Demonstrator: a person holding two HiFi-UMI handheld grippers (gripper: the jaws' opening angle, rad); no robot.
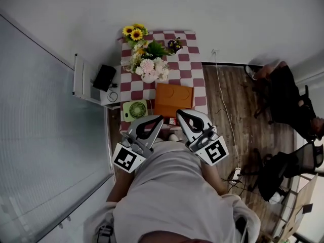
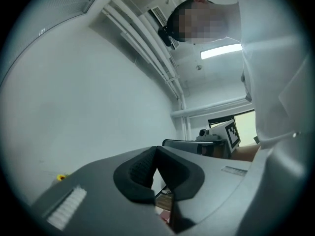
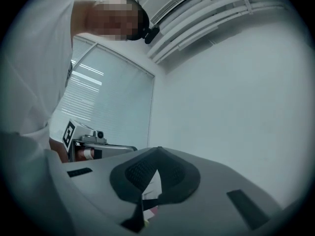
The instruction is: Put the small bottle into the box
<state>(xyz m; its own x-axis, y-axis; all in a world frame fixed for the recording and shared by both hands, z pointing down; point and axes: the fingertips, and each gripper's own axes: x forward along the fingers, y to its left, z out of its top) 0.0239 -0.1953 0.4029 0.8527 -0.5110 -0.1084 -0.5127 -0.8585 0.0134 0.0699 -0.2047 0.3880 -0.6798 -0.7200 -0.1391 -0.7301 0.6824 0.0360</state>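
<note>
A pale grey shirt [image 1: 177,196] is worn by the person, and a black device [image 2: 165,33] is strapped at the head. The left hand-held gripper [image 1: 158,118] and right hand-held gripper [image 1: 179,114] are built alike: grey moulded shells, with black textured pads [image 2: 135,171] lining the jaws. A white cube with black square markers is fitted on each: left marker cube [image 1: 126,158], right marker cube [image 1: 215,151].

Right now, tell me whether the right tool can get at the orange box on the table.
Probably yes. The right tool hangs by the near edge of the orange box, with nothing between them; the flowers stand beyond the box. Its jaws are shut and empty.
</note>
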